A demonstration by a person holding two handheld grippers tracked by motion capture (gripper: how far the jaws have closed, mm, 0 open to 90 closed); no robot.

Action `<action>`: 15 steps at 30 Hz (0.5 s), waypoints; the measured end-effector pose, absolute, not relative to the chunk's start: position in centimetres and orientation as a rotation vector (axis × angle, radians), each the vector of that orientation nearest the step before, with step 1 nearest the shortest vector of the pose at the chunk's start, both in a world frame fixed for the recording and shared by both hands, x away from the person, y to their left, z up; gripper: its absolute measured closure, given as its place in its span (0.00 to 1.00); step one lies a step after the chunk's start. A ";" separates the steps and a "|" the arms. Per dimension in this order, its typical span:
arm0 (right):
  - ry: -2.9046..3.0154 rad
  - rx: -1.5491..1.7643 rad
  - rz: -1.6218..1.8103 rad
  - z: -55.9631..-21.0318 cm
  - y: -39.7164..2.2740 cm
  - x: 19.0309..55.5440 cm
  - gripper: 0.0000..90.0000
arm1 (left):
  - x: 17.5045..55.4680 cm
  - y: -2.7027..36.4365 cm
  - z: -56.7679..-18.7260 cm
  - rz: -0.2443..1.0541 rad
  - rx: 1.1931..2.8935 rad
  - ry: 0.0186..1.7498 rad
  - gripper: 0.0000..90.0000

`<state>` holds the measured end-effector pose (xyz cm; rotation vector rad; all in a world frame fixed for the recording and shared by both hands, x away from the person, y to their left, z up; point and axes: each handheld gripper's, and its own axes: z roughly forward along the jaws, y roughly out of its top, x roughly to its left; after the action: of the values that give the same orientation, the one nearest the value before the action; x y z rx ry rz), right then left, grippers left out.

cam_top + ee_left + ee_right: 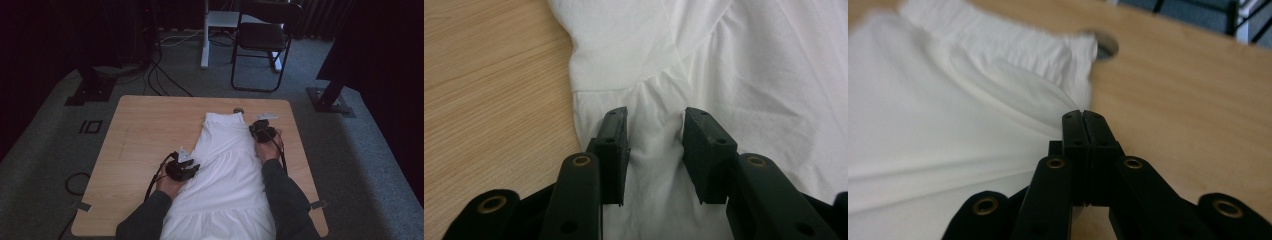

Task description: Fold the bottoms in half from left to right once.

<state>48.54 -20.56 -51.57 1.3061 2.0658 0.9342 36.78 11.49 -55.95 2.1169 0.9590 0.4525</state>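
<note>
A white gathered garment (225, 165) lies lengthwise on the wooden table (145, 130), its narrow waistband at the far end. My left gripper (195, 169) sits at the garment's left edge near the middle seam. In the left gripper view its jaws (655, 135) pinch a bunched fold of the white cloth (749, 75) between the pads. My right gripper (253, 130) is at the garment's right edge near the waistband. In the right gripper view its jaws (1082, 116) stand pressed together at the edge of the cloth (948, 125), with creases running to the tips.
A round cable hole (238, 110) sits in the table just beyond the waistband. Bare wood lies to the left and right of the garment. A black chair (262, 40), a desk leg and cables stand on the carpet beyond the table.
</note>
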 end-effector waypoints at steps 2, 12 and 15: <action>2.078 1.315 0.895 -52.1 -20.4 48.6 0.94 | 36.7 11.5 -55.9 0.452 2.117 0.960 0.70; 2.165 1.368 0.985 -54.3 -19.7 45.8 0.54 | 36.0 11.7 -56.0 0.447 2.119 0.955 0.70; 2.198 1.361 0.975 -55.5 -19.7 44.9 0.53 | 35.3 12.0 -56.0 0.443 2.124 0.943 0.70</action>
<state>44.88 -19.68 -55.49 1.3607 2.1983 0.9745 35.34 12.00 -55.99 2.1236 0.9433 0.4429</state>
